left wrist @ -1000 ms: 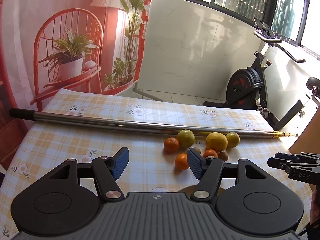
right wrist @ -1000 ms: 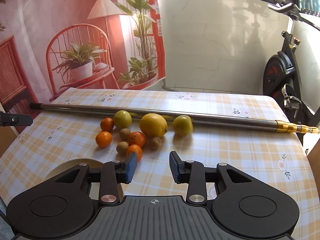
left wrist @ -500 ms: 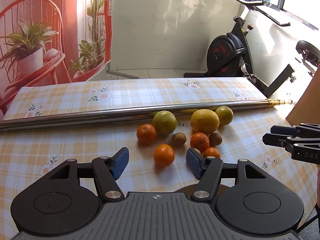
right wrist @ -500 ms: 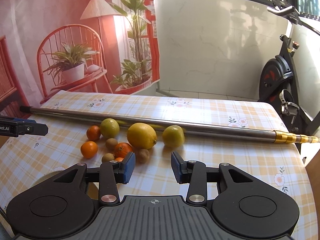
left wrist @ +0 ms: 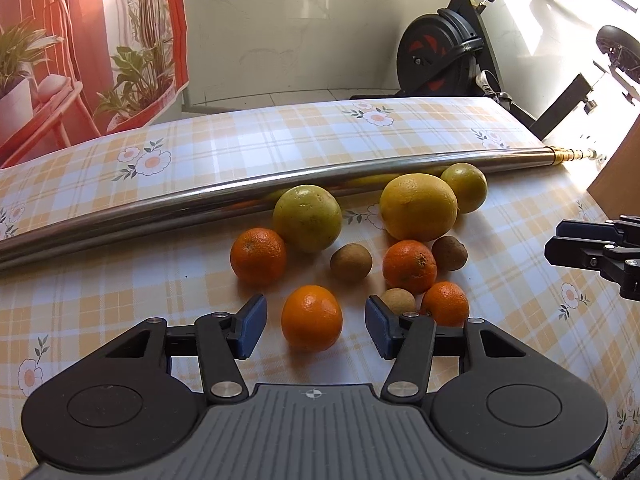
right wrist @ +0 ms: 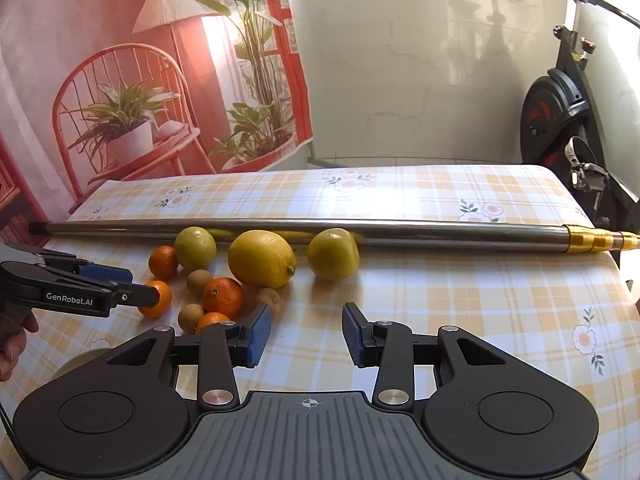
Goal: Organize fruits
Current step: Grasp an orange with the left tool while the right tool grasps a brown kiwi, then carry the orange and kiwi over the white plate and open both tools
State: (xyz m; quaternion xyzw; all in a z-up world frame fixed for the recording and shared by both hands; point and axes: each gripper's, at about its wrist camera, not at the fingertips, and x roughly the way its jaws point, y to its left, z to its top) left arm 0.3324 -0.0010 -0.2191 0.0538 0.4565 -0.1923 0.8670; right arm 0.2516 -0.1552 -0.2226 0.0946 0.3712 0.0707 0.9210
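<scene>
Several fruits lie grouped on the checked tablecloth point(left wrist: 120, 280) in front of a metal pole. There is a big yellow lemon point(left wrist: 418, 206), two green-yellow citrus point(left wrist: 308, 218) point(left wrist: 466, 186), several small oranges and three brown kiwi-like fruits point(left wrist: 351, 262). My left gripper point(left wrist: 315, 326) points steeply down with the nearest orange point(left wrist: 312, 317) between its blue pads. Its jaws are closing, and a gap still shows on each side of the orange. My right gripper point(right wrist: 306, 334) hovers over bare cloth right of the group, open, with nothing between its fingers. The left gripper point(right wrist: 80, 288) also appears in the right wrist view around that orange point(right wrist: 158, 300).
The long steel pole point(right wrist: 400, 230) with a brass end lies across the table behind the fruit. A pale round object point(right wrist: 76, 360) shows partly under the right gripper's body. An exercise bike point(left wrist: 440, 56) stands beyond the table's far right edge. A hand point(right wrist: 12, 344) holds the left gripper.
The left gripper came down and forward onto the fruit group, and its jaws narrowed around the front orange. The right gripper sank a little toward the table.
</scene>
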